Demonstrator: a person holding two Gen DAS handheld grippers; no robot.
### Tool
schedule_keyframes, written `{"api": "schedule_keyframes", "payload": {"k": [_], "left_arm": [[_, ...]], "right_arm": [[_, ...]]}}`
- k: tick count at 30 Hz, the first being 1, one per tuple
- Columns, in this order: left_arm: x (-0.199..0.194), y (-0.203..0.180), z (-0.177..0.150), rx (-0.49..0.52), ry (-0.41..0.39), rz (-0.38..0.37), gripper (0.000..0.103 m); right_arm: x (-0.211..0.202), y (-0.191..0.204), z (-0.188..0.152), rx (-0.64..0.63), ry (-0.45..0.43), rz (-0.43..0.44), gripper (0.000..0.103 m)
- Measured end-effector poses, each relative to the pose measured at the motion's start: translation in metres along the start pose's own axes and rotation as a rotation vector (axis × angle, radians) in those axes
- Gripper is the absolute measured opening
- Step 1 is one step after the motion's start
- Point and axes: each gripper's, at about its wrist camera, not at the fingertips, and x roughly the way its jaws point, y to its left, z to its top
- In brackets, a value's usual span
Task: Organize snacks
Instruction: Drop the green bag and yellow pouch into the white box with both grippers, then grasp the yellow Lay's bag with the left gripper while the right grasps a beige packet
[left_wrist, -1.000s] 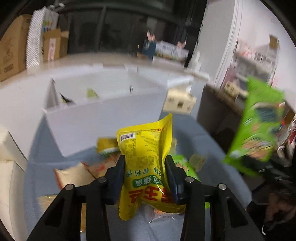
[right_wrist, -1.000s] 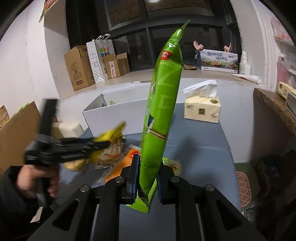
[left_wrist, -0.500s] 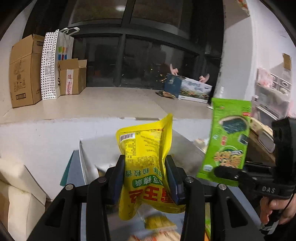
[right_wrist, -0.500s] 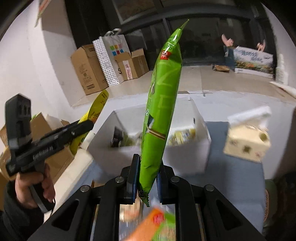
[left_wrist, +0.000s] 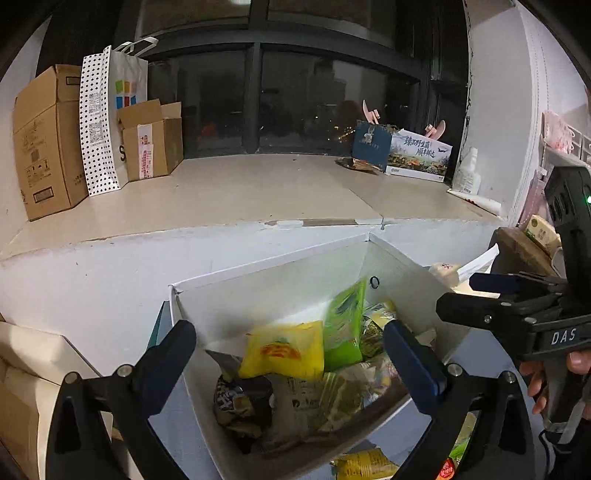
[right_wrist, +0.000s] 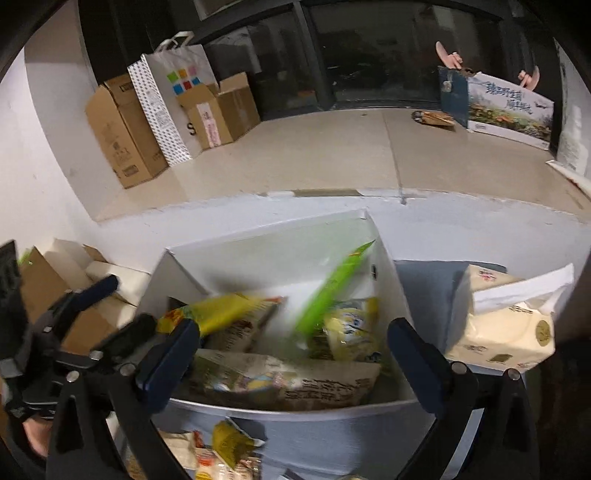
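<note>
Both claws are seen spread wide with nothing between their fingers: the left claw (left_wrist: 291, 356) and the right claw (right_wrist: 295, 354) are held just above the near rim of a white box (left_wrist: 266, 284), side by side. The right claw (left_wrist: 476, 295) is also caught from the side in the left view, gripped by a hand (left_wrist: 554, 373).

Inside the box a yellow packet (left_wrist: 282, 350) is seen lying flat on the pile, its red and orange print facing up. Just beside it a green packet (left_wrist: 343, 325) is seen tilted, its top corner leaning toward the box's far right corner; in the right view it (right_wrist: 332, 288) is blurred. Under and around these, a dark packet (left_wrist: 243, 398), a pale printed packet (right_wrist: 280, 380) lying across the near side, and a small yellow-and-white packet (right_wrist: 351, 332) are heaped together.

More snacks (right_wrist: 225, 450) are scattered on the grey-blue table (right_wrist: 424, 280) in front of the box, outside it. A tissue box (right_wrist: 506, 332) is placed to the right of the white box, a tissue sticking out of its top. Behind, a wide ledge (left_wrist: 258, 192) below a dark window carries cardboard boxes (left_wrist: 44, 140), a dotted paper bag (left_wrist: 107, 118) and a printed carton (left_wrist: 417, 155).
</note>
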Motion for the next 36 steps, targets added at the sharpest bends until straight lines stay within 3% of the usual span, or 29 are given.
{"api": "schedule_keyframes", "payload": {"k": [3,9,15,19,26,30,34,36], "left_arm": [[-0.010,-0.001,-0.001,0.000,-0.004,-0.022,0.103],[-0.065,-0.007,-0.022,0.053,-0.045,-0.097,0.103],[-0.126,-0.008,-0.086,0.005,-0.054,-0.157,0.103],[-0.148,-0.005,-0.138,-0.028,-0.017,-0.120,0.103],[-0.144,0.000,-0.212,-0.130,0.116,-0.043,0.103],[-0.136,-0.004,-0.225,-0.130,0.139,-0.017,0.103],[-0.105,-0.013,-0.226,-0.083,0.196,0.058,0.103],[-0.091,-0.013,-0.227,-0.093,0.232,0.057,0.103]], "right_arm": [[-0.009,0.000,-0.004,0.008,-0.022,0.028,0.103],[-0.054,0.015,-0.026,-0.057,-0.104,0.060,0.103],[-0.116,0.030,-0.097,-0.099,-0.180,0.121,0.103],[-0.138,0.039,-0.148,-0.126,-0.176,0.109,0.103],[-0.173,0.045,-0.215,-0.137,-0.207,0.054,0.103],[-0.179,0.044,-0.225,-0.145,-0.202,0.016,0.103],[-0.181,0.044,-0.226,-0.148,-0.206,0.015,0.103],[-0.178,0.045,-0.226,-0.151,-0.202,0.009,0.103]]}}
